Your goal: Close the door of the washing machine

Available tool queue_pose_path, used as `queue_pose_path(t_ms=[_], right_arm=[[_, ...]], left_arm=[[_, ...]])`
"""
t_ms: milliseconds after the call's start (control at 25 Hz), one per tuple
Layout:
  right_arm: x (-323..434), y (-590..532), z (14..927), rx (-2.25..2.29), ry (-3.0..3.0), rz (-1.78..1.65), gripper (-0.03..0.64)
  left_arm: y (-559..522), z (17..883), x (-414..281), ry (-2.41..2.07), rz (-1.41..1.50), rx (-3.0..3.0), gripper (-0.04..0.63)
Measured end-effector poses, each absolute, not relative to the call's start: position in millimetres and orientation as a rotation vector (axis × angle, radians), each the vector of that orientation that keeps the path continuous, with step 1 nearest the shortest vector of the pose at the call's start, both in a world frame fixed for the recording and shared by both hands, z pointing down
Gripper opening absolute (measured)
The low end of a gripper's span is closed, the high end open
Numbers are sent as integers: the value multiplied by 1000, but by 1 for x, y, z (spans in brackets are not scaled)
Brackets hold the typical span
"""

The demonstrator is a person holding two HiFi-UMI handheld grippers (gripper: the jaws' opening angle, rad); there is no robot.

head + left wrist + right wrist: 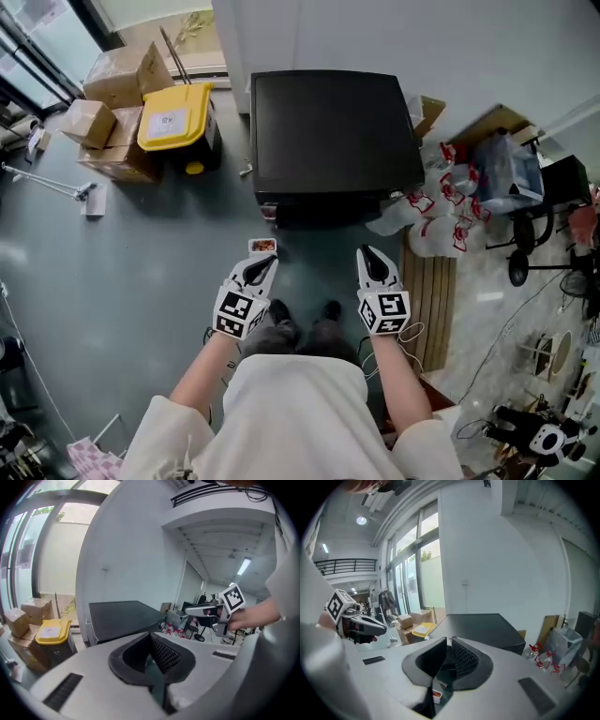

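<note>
The washing machine (333, 131) is a black box against the white wall, and I see it from above. Only its flat top shows, so its front and door are hidden in the head view. Its dark top (122, 616) also lies ahead in the left gripper view, and the same top (480, 627) in the right gripper view. My left gripper (265, 262) and right gripper (368, 253) hang side by side in the air just in front of the machine. Neither touches it. Both are shut with nothing between the jaws.
A small white dish of red bits (262, 246) sits on the floor by the machine's front left corner. A yellow-lidded bin (175, 117) and cardboard boxes (112, 94) stand at the left. White bags (441, 202), a slatted wooden board (433, 300) and a chair (525, 244) crowd the right.
</note>
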State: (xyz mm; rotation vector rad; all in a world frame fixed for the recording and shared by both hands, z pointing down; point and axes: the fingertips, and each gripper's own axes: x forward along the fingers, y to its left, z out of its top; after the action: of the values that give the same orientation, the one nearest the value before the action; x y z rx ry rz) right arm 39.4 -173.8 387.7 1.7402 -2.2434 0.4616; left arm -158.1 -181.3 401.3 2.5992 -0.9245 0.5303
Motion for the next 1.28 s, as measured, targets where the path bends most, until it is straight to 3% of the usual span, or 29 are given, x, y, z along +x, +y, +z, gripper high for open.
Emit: queue_pose_path(t_ms=[520,1280], right_arm=[[72,-98,249,1745,-2394,364,46],[127,-98,194,1685,-2503,291,31]], left_arm=[[-151,279,-145,-935,415,2700,9],[-153,215,-128,-1172,336,2701,9]])
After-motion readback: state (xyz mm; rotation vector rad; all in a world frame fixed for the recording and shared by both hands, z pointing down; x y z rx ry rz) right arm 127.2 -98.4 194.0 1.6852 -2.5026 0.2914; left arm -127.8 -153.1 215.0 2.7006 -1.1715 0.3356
